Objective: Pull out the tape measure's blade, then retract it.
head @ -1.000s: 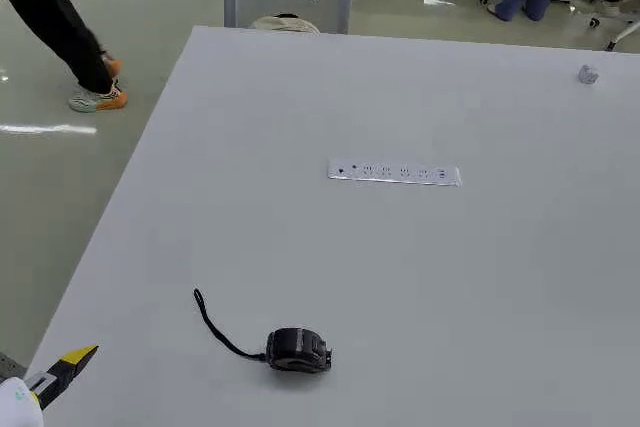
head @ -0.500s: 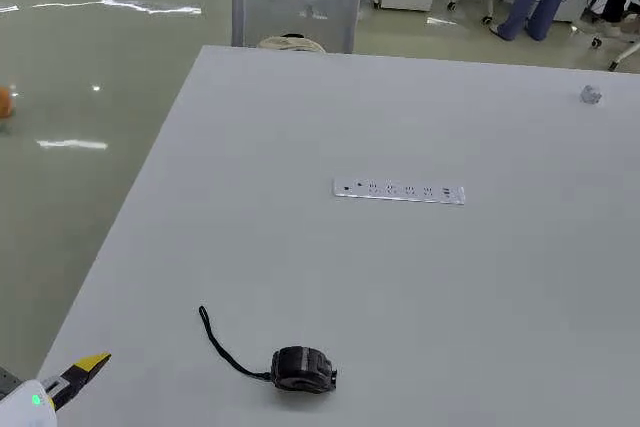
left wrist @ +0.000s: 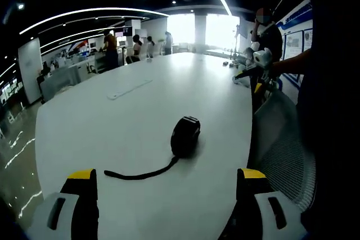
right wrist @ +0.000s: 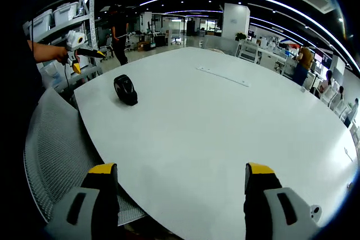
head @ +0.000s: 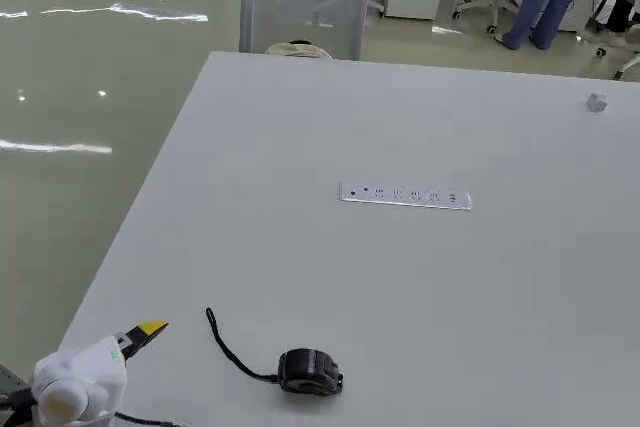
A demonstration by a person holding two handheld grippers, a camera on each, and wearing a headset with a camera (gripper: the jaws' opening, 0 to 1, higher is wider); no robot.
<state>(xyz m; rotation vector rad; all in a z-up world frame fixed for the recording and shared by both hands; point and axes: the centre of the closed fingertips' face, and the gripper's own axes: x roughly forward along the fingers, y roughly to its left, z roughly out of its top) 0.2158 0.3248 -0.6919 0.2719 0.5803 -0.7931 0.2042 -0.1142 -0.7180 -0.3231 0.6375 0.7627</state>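
Tape measure lies just ahead of the left gripper, untouched

Matt plastic tape measure, smooth matt table, glossy reflective floor, grey mesh chair back

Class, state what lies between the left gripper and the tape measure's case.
The black strap, trailing over bare table toward the left gripper; the left gripper view shows it.

White table with tape measure, power strip (flat, mid-table), small grey object
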